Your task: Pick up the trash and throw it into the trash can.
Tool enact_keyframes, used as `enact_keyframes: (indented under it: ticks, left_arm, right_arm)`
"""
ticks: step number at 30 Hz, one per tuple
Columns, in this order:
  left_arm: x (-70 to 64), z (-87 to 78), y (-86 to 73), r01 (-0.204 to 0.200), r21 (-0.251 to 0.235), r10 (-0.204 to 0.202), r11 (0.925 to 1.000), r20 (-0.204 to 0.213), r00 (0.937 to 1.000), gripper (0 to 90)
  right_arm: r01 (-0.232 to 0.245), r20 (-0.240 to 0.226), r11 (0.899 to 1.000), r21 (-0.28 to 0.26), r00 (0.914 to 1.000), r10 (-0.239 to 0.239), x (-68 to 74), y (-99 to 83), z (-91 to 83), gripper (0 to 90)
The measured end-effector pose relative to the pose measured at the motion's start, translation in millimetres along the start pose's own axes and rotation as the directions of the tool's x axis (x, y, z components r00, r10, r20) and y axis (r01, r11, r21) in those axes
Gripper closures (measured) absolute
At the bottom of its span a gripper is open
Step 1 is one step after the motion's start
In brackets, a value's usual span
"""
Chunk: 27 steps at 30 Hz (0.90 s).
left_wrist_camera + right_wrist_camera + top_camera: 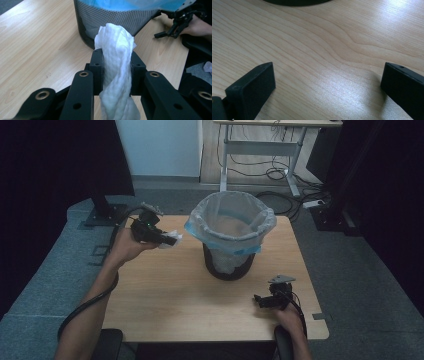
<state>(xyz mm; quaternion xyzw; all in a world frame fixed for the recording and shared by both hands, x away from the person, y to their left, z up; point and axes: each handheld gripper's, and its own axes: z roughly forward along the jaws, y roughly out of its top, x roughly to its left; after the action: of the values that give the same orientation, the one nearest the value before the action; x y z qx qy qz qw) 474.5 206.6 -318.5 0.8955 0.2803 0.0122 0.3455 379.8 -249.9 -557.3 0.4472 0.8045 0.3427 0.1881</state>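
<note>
Tissue (116, 62) — lower end cut off — clamped by left gripper (117, 72); right gripper (328, 85) fingers apart.

Left gripper (167, 239) raised above the table's left, jaws clamped, forearm angled inward, right gripper (257, 300) low, jaws spread wide

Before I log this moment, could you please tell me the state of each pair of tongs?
Left tongs: closed on the white tissue.
Right tongs: open, holding nothing, above the table.

No readable text, label, brand, number or sign on any surface in view.
</note>
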Motion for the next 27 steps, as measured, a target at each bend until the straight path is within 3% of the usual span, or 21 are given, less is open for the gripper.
enact_keyframes:
  ticks: [14,27]
  left_arm:
    - [-8.5,-19.2,33.3,-0.036,0.025,0.036,0.999,0.014,0.9993,70.7]
    - [-16.3,-19.7,59.3,-0.054,0.012,0.054,0.9985,0.029,0.9981,70.6]
  right_arm:
    - [0.001,-0.002,1.0,0.001,1.0,-0.001,0.1,0.0,-0.1,0.0]
    - [0.002,-0.002,1.0,0.001,1.0,-0.002,0.1,0.0,-0.1,0.0]
